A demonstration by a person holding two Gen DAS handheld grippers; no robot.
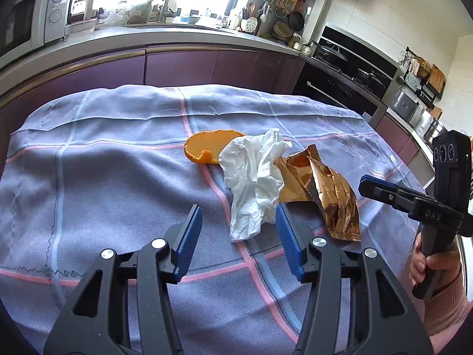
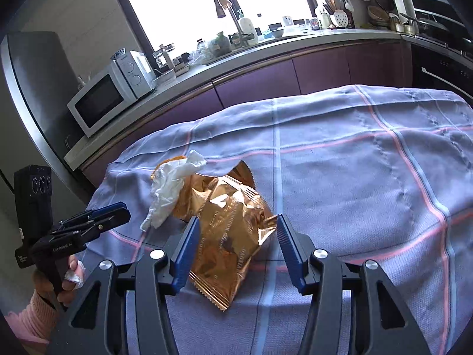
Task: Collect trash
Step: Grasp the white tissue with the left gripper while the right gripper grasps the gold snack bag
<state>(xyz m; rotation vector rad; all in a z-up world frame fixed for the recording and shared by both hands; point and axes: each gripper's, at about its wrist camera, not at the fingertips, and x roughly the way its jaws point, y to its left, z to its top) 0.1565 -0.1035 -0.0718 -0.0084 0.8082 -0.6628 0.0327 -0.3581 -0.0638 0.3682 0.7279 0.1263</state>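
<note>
Jaws are held wide on both sides, left gripper (image 1: pixel 239 230) at the tissue (image 1: pixel 254 174), right gripper (image 2: pixel 235 245) straddling the gold wrapper (image 2: pixel 227 222), orange peel (image 1: pixel 207 148) at eleven o'clock.

Trash bunches mid-worktop: orange peel (image 1: pixel 207 148), crumpled tissue (image 1: pixel 254 177) and gold wrapper (image 1: pixel 322 192) overlapping, no gap between them. Checked cloth (image 1: pixel 103 177) lies bare toward the left edge and near edge, open room there. Right side bare too, past the wrapper.
</note>
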